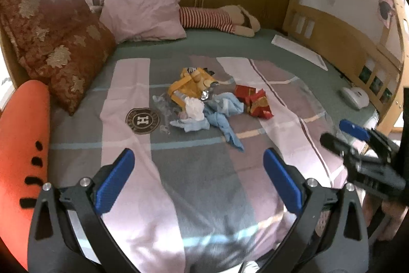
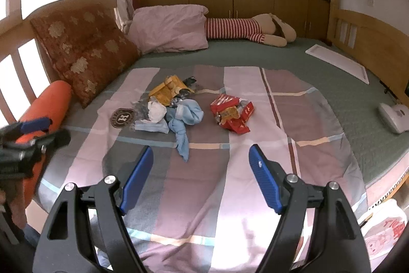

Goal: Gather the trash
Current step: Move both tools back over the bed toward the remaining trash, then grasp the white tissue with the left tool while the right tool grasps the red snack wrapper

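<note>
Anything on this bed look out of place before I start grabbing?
Yes: a litter pile mid-bed on the checked sheet: torn red wrappers, a crushed yellow package, crumpled white tissue and a twisted blue cloth. Both grippers are open and empty.

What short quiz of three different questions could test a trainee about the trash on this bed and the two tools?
1. True or false: the right tool holds a wrapper.
2. Which lies nearest the round brown patch? A) red wrappers B) white crumpled paper C) striped plush toy
3. Fill in: the blue cloth lies between the yellow packaging and the ___ wrappers.

Key: 1 false, both tools, left tool included, are open and empty. 2 B. 3 red.
</note>
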Available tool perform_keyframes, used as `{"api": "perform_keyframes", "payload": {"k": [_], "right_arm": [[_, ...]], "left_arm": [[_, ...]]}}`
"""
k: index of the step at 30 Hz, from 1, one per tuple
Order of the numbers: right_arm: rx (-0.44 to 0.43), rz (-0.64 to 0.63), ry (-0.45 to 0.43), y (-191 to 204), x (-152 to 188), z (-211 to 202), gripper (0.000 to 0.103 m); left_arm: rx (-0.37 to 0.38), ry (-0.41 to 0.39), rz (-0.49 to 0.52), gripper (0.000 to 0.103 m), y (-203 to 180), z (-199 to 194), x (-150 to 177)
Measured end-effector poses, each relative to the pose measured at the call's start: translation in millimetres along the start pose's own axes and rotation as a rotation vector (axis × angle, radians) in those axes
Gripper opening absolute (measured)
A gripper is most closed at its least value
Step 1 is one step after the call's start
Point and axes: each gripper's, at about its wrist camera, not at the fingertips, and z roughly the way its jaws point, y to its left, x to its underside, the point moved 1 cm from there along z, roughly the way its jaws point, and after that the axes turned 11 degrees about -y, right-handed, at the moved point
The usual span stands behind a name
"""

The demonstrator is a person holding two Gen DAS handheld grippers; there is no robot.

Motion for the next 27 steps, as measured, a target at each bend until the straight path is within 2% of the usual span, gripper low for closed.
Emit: {"api": "perform_keyframes", "payload": {"k": [3,5,9,14,18,21,22,24,27], "right_arm": [[-0.016,0.015,0.033,-7,-8,25,0.075],[-0.018,0.029,0.079,-15,-14,57,0.075],[0.032,0.068,0.173,-38,-14,128,0.075],[0.089,0.11,0.202,-53,-11,185,0.072],[0.121,0.094,0.207,-52,-10,218,0.066],[0.135,0.098,0.245,-51,-7,239,0.051],[0.139,0.098,0.261,-51,-5,244,0.047],[0.143,0.082,0.265,-51,-5,247,0.044],[0.133,0.081,0.269,-51,-9,240,0.04]], "left_arm": [[0.019,0.014,0.047,0.1,-10,30,-15],[0.03,0.043,0.067,0.1,-15,62,-22],[0.007,0.11,0.03,0.1,-11,125,-24],[-0.019,0.167,0.018,0.1,-7,180,-20],[-0.04,0.199,0.009,0.1,-1,216,-16],[-0.053,0.211,0.0,0.098,4,232,-14],[-0.051,0.218,-0.013,0.095,8,238,-13],[-0.016,0.244,-0.033,0.068,11,244,-9],[0.039,0.275,-0.05,0.037,14,246,-4]]}}
